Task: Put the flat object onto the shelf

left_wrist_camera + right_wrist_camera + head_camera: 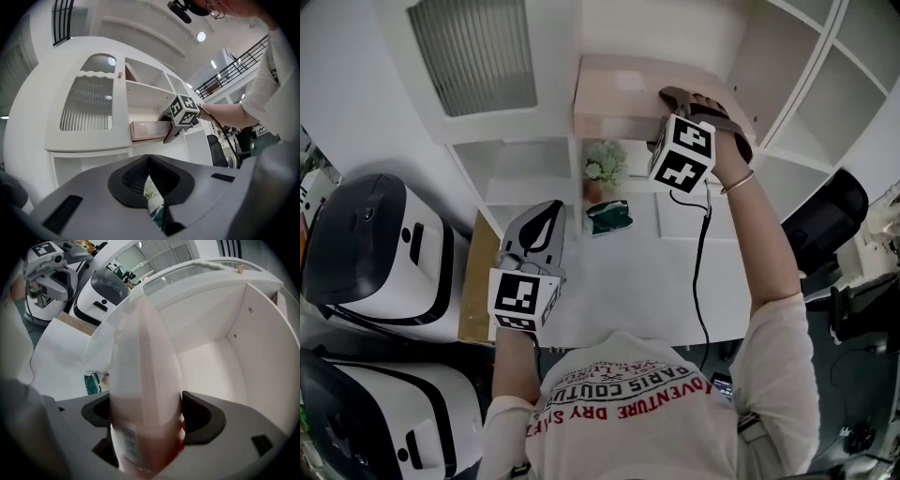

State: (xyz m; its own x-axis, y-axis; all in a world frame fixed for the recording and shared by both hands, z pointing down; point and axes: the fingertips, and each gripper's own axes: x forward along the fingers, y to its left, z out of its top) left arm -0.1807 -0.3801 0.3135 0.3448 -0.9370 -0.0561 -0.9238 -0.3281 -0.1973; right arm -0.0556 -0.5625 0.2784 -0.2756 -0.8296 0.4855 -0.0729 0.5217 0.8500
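The flat object is a pale pink box [619,94] with a red underside. It lies at the mouth of a white shelf compartment [211,366] and shows small in the left gripper view [145,130]. My right gripper [675,98] is raised to the box's right end. In the right gripper view the box [145,380] stands on edge between the jaws, and my right gripper [147,423] is spread about as wide as the box, not clamping it. My left gripper [546,214] hangs low over the white table [637,291], shut and empty, its tips meeting [149,159].
A small potted plant [605,164] and a green packet [609,217] sit on the table below the shelf. Two large white-and-black machines [375,244] stand at the left beside a cardboard sheet [476,281]. More open shelf compartments [825,84] rise at the right. A cable [701,253] hangs from my right gripper.
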